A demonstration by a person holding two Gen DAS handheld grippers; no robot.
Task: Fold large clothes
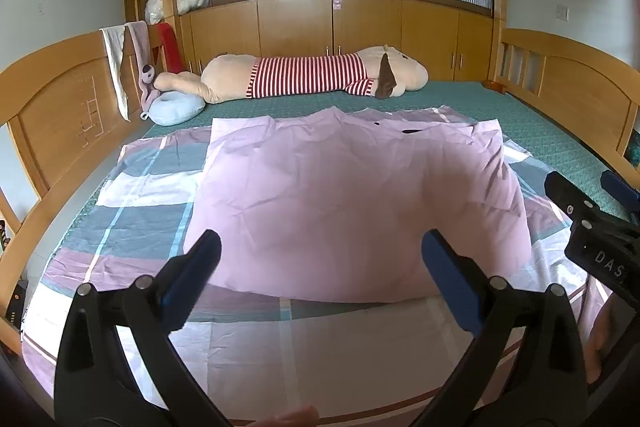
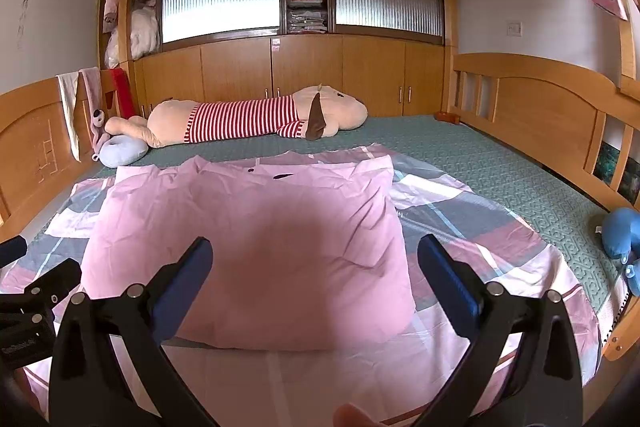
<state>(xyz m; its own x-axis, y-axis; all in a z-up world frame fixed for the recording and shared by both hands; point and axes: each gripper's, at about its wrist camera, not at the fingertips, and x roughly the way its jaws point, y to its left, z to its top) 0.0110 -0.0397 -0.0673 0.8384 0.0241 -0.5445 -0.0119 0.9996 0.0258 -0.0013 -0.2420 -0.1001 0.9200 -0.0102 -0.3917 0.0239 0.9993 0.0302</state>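
Plaid sheet (image 1: 132, 211) lies flat across the near part of the green mattress (image 1: 532, 123), with a pink cloth (image 1: 344, 203) folded over its middle; bare mattress shows beyond the far edge and to the right, wooden bed rails (image 1: 56, 115) closing both sides. Striped plush dog (image 1: 312, 73) lies along the far wall, well apart from the cloth, a pale blue cushion (image 1: 176, 107) near the sheet's far-left corner and a blue plush toy (image 2: 620, 231) by the right rail. Pink cloth's long axis runs toward the far wall; left gripper (image 1: 320, 287) and right gripper (image 2: 316, 287) both hover over its near edge, jaws spread, holding nothing.
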